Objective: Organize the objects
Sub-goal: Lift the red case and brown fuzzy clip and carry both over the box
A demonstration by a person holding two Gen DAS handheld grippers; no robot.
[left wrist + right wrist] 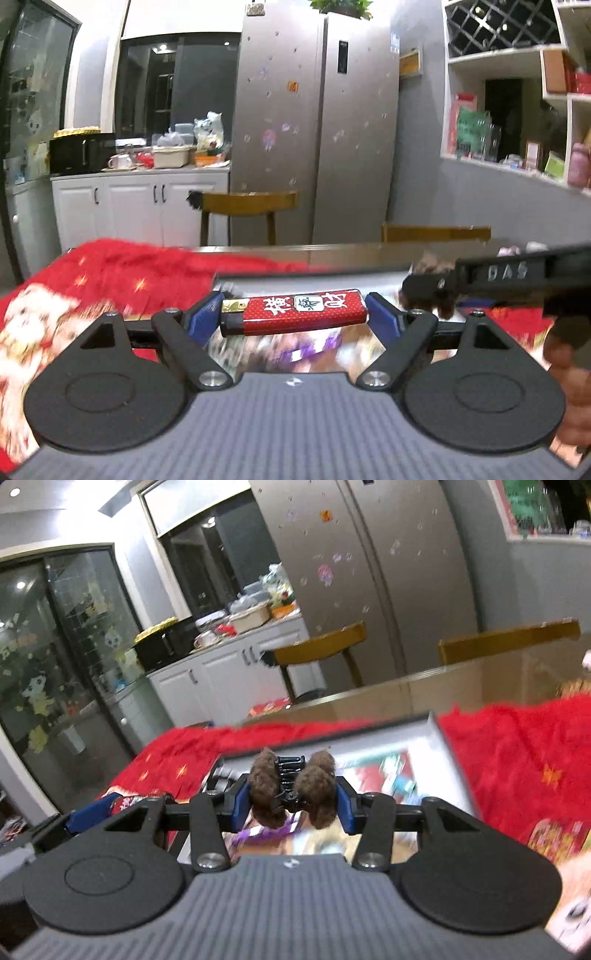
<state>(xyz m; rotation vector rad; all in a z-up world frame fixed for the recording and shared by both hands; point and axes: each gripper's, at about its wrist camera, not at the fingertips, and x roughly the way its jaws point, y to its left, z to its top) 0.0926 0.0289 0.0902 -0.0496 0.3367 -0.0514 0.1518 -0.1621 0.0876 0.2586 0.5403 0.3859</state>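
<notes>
My left gripper [293, 314] is shut on a red lighter [295, 312] with white characters, held crosswise above a shallow tray [314, 280] with a colourful printed bottom. My right gripper [291, 797] is shut on a black hair claw clip with brown fuzzy pompoms [295, 790], held above the same tray [439, 746]. In the left wrist view the right gripper comes in from the right with the fuzzy clip [424, 291] at its tip. In the right wrist view the left gripper's blue pad and the lighter [122, 801] show at lower left.
The tray lies on a red cloth [110, 273] with a lucky-cat print, over a glass-topped table [461, 686]. Two wooden chairs [247, 203] stand behind the table. A fridge [317, 129] and a cluttered white counter [147, 173] are at the back.
</notes>
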